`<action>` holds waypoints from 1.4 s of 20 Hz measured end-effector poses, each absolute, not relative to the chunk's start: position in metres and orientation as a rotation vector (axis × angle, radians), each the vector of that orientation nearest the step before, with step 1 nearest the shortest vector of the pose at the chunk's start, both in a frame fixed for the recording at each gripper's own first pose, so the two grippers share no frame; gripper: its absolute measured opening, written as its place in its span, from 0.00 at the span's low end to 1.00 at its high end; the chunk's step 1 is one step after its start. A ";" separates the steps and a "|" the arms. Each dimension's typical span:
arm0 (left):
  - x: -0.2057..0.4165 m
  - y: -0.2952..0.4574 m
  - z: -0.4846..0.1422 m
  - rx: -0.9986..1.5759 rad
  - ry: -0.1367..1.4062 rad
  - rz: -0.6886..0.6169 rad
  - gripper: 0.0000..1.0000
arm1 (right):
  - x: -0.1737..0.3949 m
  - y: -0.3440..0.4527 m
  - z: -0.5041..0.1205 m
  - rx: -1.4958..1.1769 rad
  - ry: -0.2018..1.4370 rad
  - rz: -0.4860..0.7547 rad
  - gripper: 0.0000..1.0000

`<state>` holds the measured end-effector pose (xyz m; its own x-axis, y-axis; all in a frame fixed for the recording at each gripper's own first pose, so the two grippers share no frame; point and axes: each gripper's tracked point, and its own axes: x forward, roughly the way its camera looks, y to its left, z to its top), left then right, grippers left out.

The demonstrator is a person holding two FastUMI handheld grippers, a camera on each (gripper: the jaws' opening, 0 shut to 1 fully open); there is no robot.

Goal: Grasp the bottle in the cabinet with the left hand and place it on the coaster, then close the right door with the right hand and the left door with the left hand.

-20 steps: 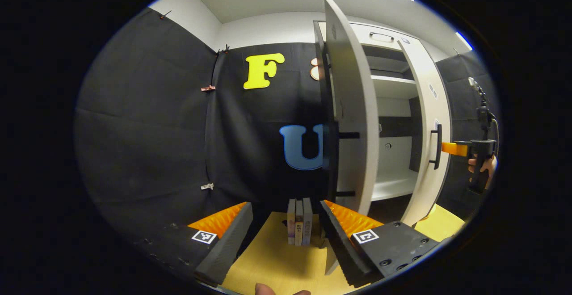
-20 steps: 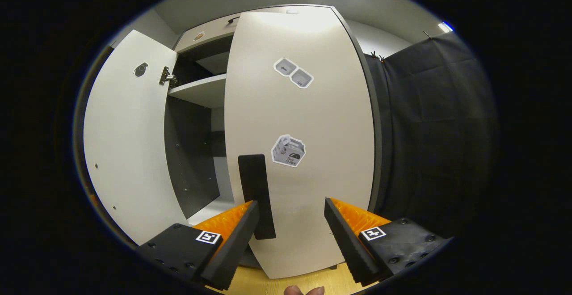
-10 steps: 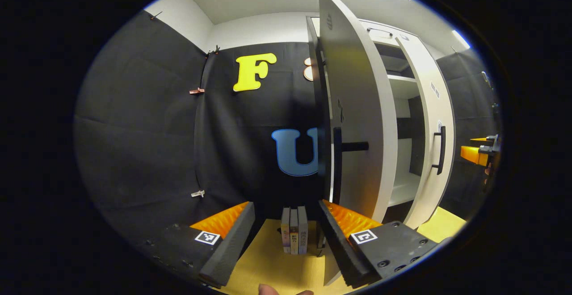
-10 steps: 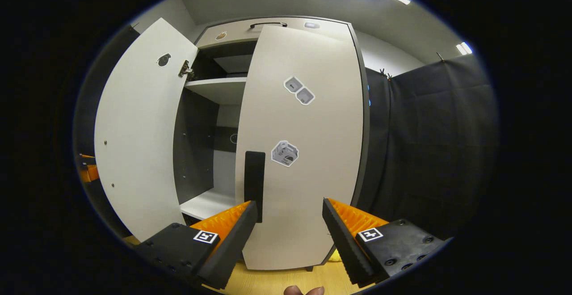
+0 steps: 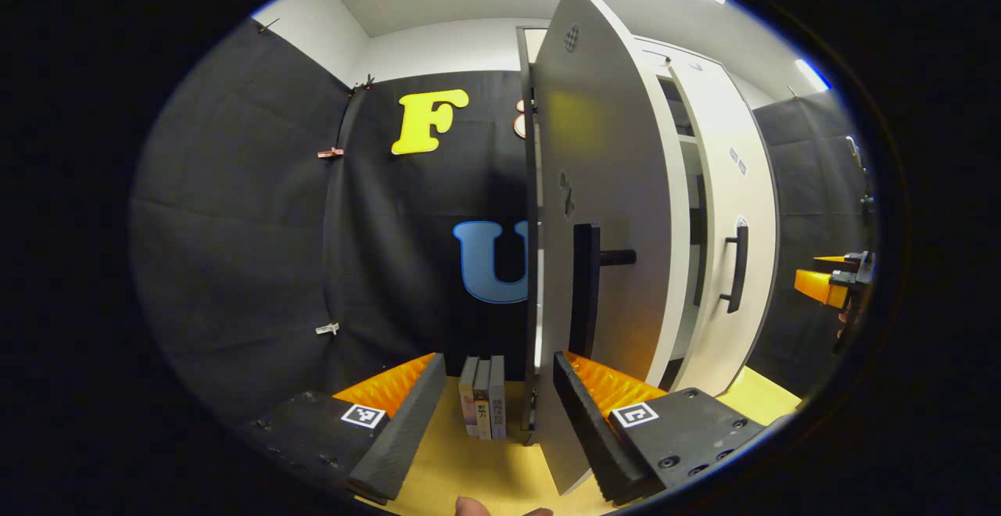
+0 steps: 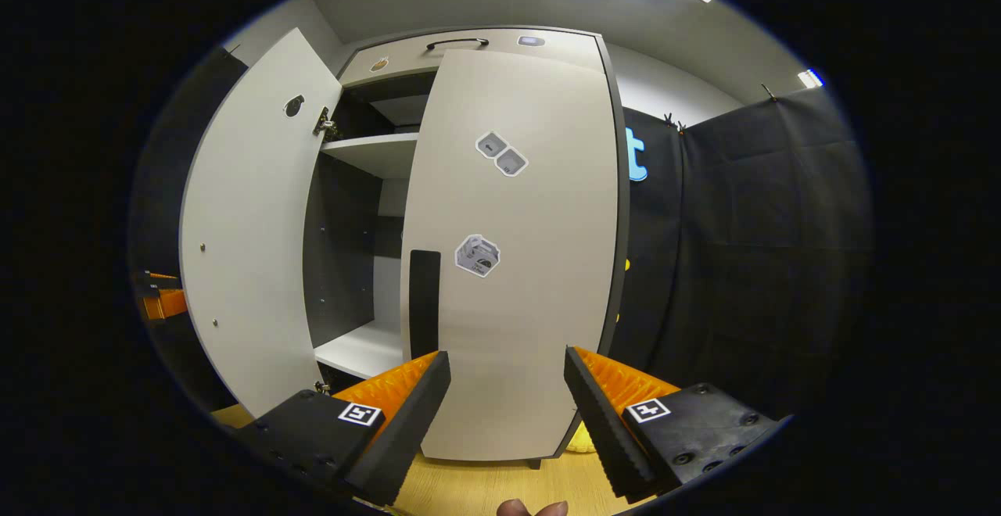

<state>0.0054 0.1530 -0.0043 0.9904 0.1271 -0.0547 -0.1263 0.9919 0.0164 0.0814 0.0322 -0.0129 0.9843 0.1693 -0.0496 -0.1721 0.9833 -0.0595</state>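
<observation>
I judged the step in hand to be closing the left door, the right one being nearly shut.

Left gripper [image 5: 493, 406]: its ridged orange-and-black fingers were spread and held nothing. The pale grey left cabinet door [image 5: 606, 211] stood partly open just ahead, edge-on, its black bar handle [image 5: 585, 289] close above the right-hand finger. A row of upright books [image 5: 482, 397] stood on the yellow wooden table [image 5: 477, 469] beside the door's foot.

Right gripper [image 6: 507, 414]: its fingers were likewise spread and empty, facing the pale grey right cabinet door [image 6: 520, 250] with stickers, which looked almost closed.

The bottle and the coaster lay where I could not make them out; the white lower shelf [image 6: 361, 348] looked bare.

Procedure, as I judged it:
1. Press a finger flat against the left door's outer face near the handle, not on its edge.
2. Push steadily along the door's arc.
3. Keep clear of the books.
</observation>
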 end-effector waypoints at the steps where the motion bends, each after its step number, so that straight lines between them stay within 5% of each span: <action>1: 0.007 0.150 -0.005 0.013 0.056 0.128 0.90 | 0.079 0.026 -0.013 -0.062 0.045 0.172 0.97; 28: 0.118 -0.020 -0.004 0.035 0.050 0.058 0.94 | 0.043 -0.047 -0.020 0.003 0.102 0.170 0.97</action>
<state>0.1184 -0.0198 -0.0042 0.9971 0.0585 -0.0486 -0.0568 0.9977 0.0363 0.0434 -0.0465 -0.0200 0.9804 0.1689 -0.1010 -0.1686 0.9856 0.0113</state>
